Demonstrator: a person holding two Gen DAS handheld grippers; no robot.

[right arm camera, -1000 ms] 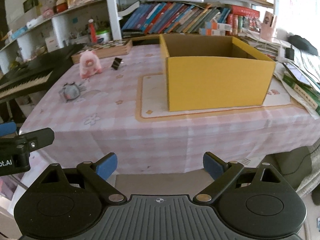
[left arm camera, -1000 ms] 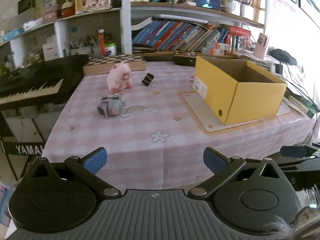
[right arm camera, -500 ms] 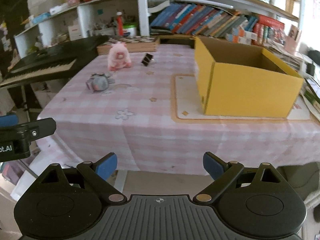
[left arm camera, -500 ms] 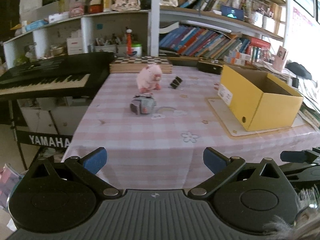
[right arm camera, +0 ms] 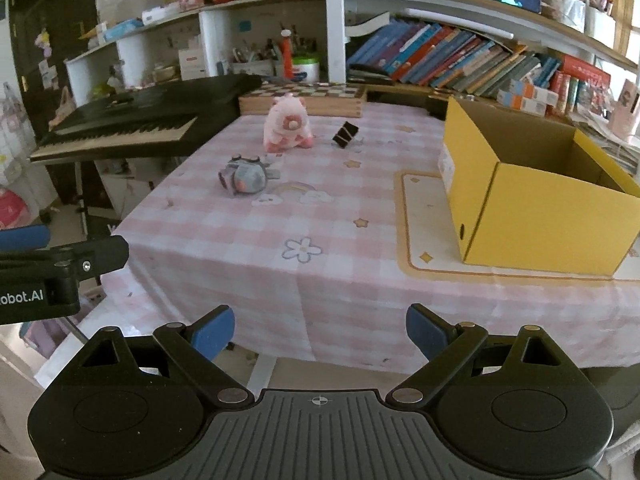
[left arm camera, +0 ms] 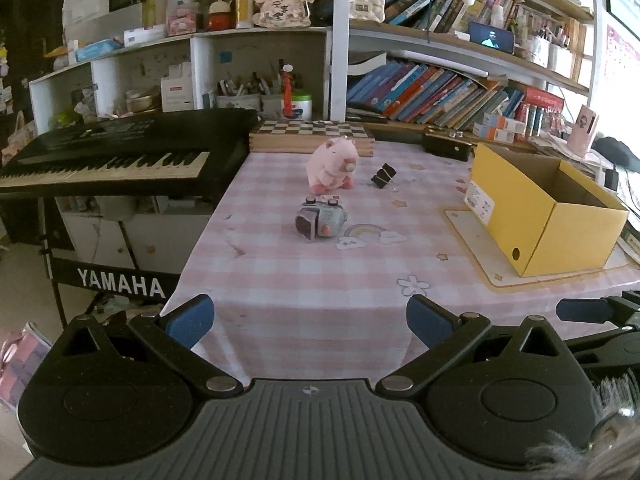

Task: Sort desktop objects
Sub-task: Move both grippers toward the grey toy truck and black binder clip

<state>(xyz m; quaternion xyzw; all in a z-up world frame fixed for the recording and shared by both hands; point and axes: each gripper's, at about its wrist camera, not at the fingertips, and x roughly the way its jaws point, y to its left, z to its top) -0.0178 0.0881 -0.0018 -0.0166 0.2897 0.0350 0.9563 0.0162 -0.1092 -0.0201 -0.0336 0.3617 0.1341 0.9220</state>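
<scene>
On the pink checked tablecloth [left arm camera: 320, 280] [right arm camera: 320, 288] stand a pink plush pig [left arm camera: 332, 166] [right arm camera: 286, 128], a small grey toy [left arm camera: 320, 222] [right arm camera: 244, 178] lying in front of it, and a black binder clip [left arm camera: 383, 176] [right arm camera: 345, 134] to its right. An open, empty yellow cardboard box [left arm camera: 544, 212] [right arm camera: 536, 196] sits on a mat at the right. My left gripper [left arm camera: 310, 316] and right gripper [right arm camera: 320, 328] are both open and empty, held off the table's near edge, well short of the objects.
A black Yamaha keyboard [left arm camera: 112, 160] stands left of the table. A wooden chessboard box [left arm camera: 312, 136] and a black case [left arm camera: 446, 146] lie at the table's back. Shelves with books [left arm camera: 440, 92] rise behind. The right gripper shows in the left wrist view [left arm camera: 592, 312].
Both grippers have swung left and backed off: the keyboard has come into view and the box has shifted right. The toys, clip and box have not moved.
</scene>
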